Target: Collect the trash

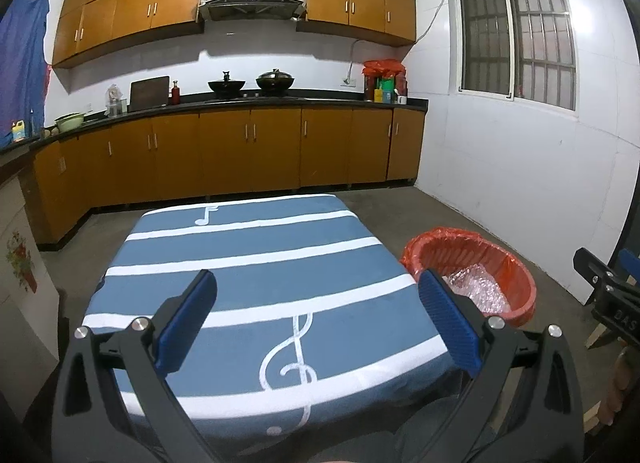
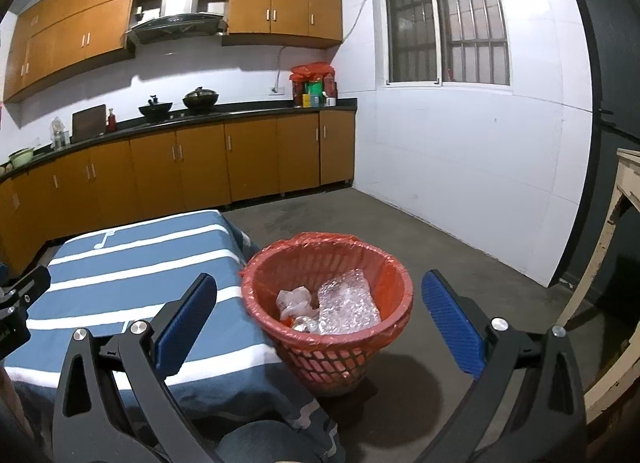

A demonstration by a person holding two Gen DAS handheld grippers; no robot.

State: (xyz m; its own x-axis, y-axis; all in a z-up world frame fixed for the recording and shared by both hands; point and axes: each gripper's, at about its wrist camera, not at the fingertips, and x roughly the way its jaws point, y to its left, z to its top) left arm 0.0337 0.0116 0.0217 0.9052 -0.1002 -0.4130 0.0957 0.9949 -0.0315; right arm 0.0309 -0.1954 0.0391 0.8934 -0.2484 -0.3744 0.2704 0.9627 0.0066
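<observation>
A red mesh waste basket (image 2: pixel 340 359) with a red bag liner stands on the floor right of the table. Inside lie bubble wrap (image 2: pixel 348 303), a crumpled clear bag (image 2: pixel 294 299) and a shiny wrapper. The basket also shows in the left wrist view (image 1: pixel 516 279). My left gripper (image 1: pixel 318 303) is open and empty above the blue striped tablecloth (image 1: pixel 248 263). My right gripper (image 2: pixel 320 305) is open and empty, held above and in front of the basket. I see no trash on the cloth.
The table with the blue music-note cloth (image 2: pixel 132 263) fills the near left. Orange kitchen cabinets (image 1: pixel 248 151) and a dark counter with woks run along the back wall. A pale wooden frame (image 2: pixel 612 263) stands at the right. Bare concrete floor (image 2: pixel 440 231) lies beyond the basket.
</observation>
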